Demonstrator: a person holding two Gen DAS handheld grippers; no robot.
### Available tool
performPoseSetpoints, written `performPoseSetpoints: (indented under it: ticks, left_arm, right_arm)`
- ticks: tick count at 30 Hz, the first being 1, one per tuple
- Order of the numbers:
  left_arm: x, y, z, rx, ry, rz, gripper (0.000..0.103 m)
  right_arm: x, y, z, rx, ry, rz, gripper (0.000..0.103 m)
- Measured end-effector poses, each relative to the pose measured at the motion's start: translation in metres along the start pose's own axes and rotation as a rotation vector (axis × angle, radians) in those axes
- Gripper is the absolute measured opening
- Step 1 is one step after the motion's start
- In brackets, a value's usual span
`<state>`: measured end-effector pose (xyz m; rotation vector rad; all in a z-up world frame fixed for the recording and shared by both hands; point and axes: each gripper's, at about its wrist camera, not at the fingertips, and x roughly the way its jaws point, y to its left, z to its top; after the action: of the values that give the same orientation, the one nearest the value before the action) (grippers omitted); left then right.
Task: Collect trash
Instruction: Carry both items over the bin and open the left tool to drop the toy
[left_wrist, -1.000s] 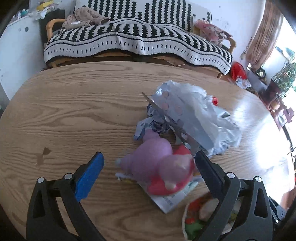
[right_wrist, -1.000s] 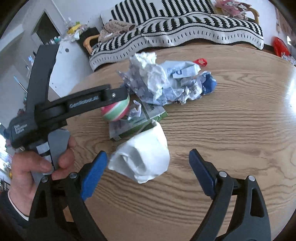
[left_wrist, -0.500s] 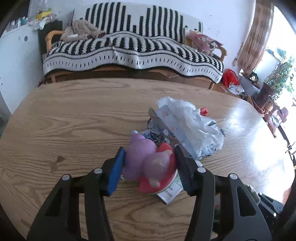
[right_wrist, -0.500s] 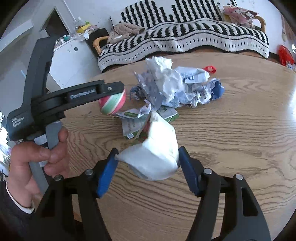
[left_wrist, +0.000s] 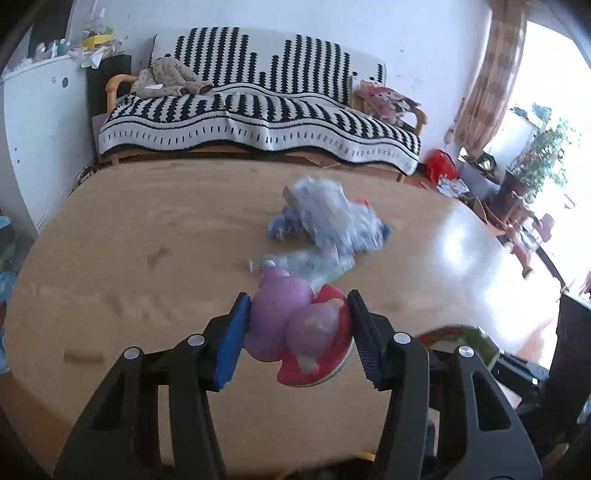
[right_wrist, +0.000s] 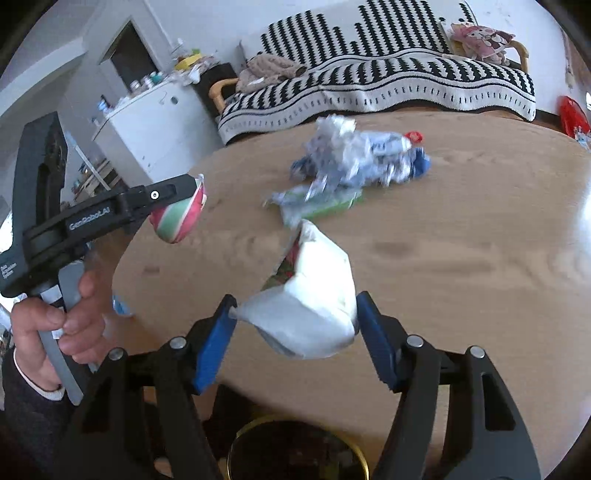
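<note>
Both hands are busy over the wooden table (left_wrist: 129, 258). The left gripper (left_wrist: 295, 332) is clamped on a purple and red toy (left_wrist: 295, 328), squeezed between the blue pad on one side and the black ridged pad on the other; from the right wrist view the same object shows a pink, white and green striped underside (right_wrist: 179, 218) and hangs above the table's near edge, clear of the surface. The left hand (right_wrist: 55, 321) grips the handle of that tool, fingers wrapped round the grey trigger. The right gripper (right_wrist: 295, 321) is closed on a crumpled white carton (right_wrist: 314, 295), its torn top tilted up to show a colourful printed inside, and it too is lifted off the tabletop. Directly beneath the right gripper sits a dark round bin with a yellow rim (right_wrist: 354, 450), its contents too dim to make out. Farther out on the table lies a heap of crumpled blue and white wrappers (left_wrist: 332, 221), blurred, with a small red scrap (right_wrist: 413, 136) at its far side and a flattened green and white package (right_wrist: 321, 203) just in front of it, nearer the grippers. Beyond the table stands a sofa draped in a black and white striped blanket (left_wrist: 258, 118), with a white cabinet (right_wrist: 155, 122) off to the left.
</note>
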<state>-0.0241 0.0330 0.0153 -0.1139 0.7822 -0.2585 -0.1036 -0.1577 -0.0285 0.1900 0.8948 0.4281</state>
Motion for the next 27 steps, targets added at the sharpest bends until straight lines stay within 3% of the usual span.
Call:
performPoseSetpoints:
  ticks: [3,10,16,20,27]
  left_arm:
    - [-0.019,-0.002,-0.044,-0.003,0.047,-0.011,0.053]
    - [-0.033,-0.017,-0.153,-0.028,0.243,-0.072,0.053]
    - [-0.030,-0.039,-0.218,-0.010,0.376,-0.132,0.053]
    - [-0.024,-0.048,-0.239,0.018,0.431,-0.140,0.053]
    - [-0.018,-0.049,-0.248,0.038,0.451,-0.123,0.053]
  right_arm:
    - [-0.015,0.009,-0.035,-0.002,0.026,-0.009,0.065]
    - [-0.036,0.001,-0.132,0.075,0.138,-0.029,0.065]
    - [-0.045,-0.004,-0.177,0.139,0.198,-0.044,0.065]
    - [-0.052,-0.004,-0.184,0.151,0.189,-0.041,0.065]
    - [-0.053,-0.011,-0.181,0.181,0.187,-0.031,0.065]
